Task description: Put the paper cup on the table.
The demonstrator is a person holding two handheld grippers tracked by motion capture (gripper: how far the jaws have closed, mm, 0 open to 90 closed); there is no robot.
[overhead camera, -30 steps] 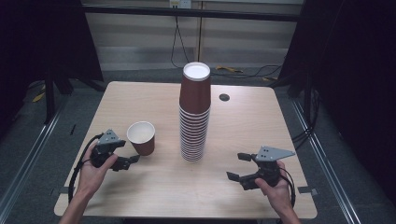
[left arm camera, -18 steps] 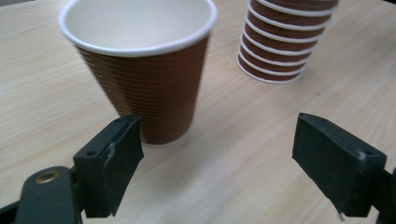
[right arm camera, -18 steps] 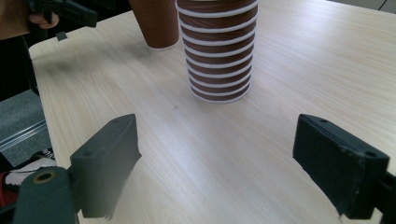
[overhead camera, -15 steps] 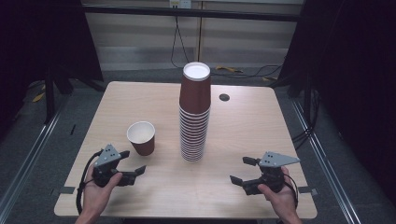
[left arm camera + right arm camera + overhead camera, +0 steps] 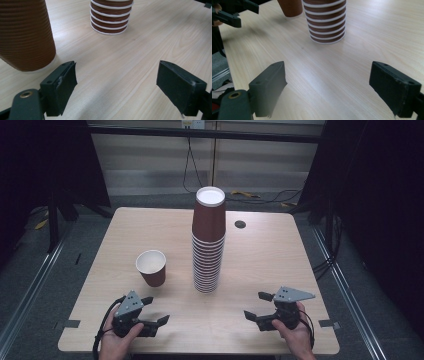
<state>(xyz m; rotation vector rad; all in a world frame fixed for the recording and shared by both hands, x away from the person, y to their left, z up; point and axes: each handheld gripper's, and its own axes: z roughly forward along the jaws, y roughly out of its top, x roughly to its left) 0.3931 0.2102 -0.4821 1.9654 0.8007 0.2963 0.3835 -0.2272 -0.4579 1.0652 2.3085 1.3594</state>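
The counter (image 5: 280, 270) is light wood. In its middle stands a tall stack of brown cups (image 5: 208, 245), upright. To the left of the stack, a little apart from it, stands a single brown cup (image 5: 151, 268), mouth up, nothing touching it. The left tool (image 5: 155, 311) is near the front edge, below this cup, jaws wide and holding nothing. The right tool (image 5: 257, 306) is at the front right, also wide and holding nothing.

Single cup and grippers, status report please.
Left gripper open, empty, near table edge. Right gripper open, empty. Single cup upright on table, left of the cup stack, apart from it. Nothing in the way.
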